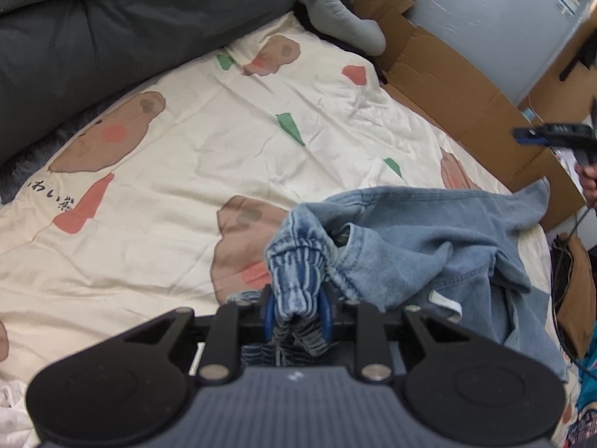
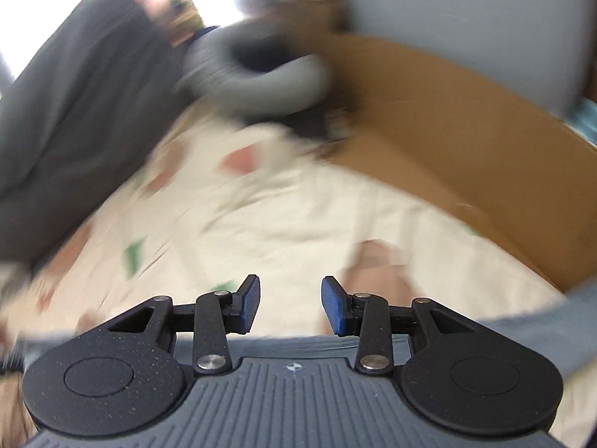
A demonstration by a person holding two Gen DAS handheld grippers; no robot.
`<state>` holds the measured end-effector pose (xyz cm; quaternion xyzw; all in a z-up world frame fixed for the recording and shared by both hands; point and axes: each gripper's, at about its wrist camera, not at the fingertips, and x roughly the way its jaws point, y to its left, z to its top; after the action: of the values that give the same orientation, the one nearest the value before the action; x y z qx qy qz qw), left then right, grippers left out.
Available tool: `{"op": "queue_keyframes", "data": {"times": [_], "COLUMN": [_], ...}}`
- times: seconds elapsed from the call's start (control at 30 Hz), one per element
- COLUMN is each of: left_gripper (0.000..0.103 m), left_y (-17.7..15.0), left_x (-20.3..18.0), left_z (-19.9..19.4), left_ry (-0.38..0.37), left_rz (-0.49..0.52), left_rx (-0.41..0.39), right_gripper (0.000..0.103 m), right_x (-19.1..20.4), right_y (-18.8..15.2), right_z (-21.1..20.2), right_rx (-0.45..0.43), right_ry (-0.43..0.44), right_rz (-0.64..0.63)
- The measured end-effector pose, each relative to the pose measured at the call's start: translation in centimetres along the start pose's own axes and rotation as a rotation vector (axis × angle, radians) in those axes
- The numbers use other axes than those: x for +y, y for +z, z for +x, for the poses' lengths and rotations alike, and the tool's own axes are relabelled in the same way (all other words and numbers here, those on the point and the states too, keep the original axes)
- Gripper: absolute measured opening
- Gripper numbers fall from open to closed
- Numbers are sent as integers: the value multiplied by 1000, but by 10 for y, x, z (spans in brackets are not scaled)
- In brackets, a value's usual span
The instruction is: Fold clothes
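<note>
Now my left tool (image 1: pixel 296 311) pinches the denim garment (image 1: pixel 421 246) (its bulk trails right); my right tool (image 2: pixel 290 308), spread and empty, is nearer that loose side.

The left tool (image 1: pixel 297 313) and right tool (image 2: pixel 290 306) share one build: black linkage arms with silver round-headed screws, round black side discs and blue ribbed pads (image 2: pixel 337 310). Behind the arms sits a grey ribbed housing (image 2: pixel 294 403) marked with a small white emblem.

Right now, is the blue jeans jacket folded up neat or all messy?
Messy. The denim garment lies crumpled on the bedspread, and the left gripper is pinching its bunched ribbed edge.
</note>
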<state>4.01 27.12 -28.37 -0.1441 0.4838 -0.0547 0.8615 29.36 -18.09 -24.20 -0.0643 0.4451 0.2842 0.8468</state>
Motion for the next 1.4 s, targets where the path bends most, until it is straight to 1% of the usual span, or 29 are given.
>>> {"op": "queue_keyframes", "data": {"times": [0.03,0.1,0.2,0.37,0.47,0.53,0.63,0.67,0.73,0.87,0.97,1.07,1.13,1.2,1.3,1.4], "left_gripper": [25,25,25,25,25,25,25,25,25,25,25,25,25,25,25,24], "left_y": [-1,-4,-7,-12,-16,-19,-22,-24,-26,-29,-30,-31,-31,-31,-31,-30], "left_x": [-1,-4,-5,-6,-7,-10,-14,-14,-15,-13,-12,-13,-13,-13,-12,-14], "left_z": [-1,-2,-3,-5,-7,-8,-9,-9,-10,-11,-12,-13,-13,-13,-14,-17], "left_ry": [-1,-1,-7,-13,-17,-9,0,0,-2,-11,-18,-22,-25,-28,-31,-29], "left_rz": [11,29,31,34,37,54,76,78,77,70,65,67,64,65,73,90], "left_rx": [0,-3,-8,-18,-25,-38,-55,-60,-69,-79,-82,-82,-86,-87,-85,-77], "right_gripper": [43,43,43,43,44,44,45,50,55,54,54,55,55,55,55,55], "right_x": [13,32,60,94,115,132,165,176,198,237,256,269,273,281,294,304], "right_y": [2,6,11,18,20,19,11,7,-3,-23,-32,-36,-37,-43,-56,-64], "right_z": [4,12,18,24,32,40,54,58,64,75,79,82,91,96,101,105], "right_rx": [3,27,43,65,68,85,144,160,188,246,263,266,282,300,295,287], "right_ry": [5,37,69,120,177,219,292,318,364,446,465,481,499,495,487,500], "right_rz": [-37,-65,-124,-189,-227,-265,-360,-393,-457,-571,-630,-663,-689,-733,-807,-822]}}
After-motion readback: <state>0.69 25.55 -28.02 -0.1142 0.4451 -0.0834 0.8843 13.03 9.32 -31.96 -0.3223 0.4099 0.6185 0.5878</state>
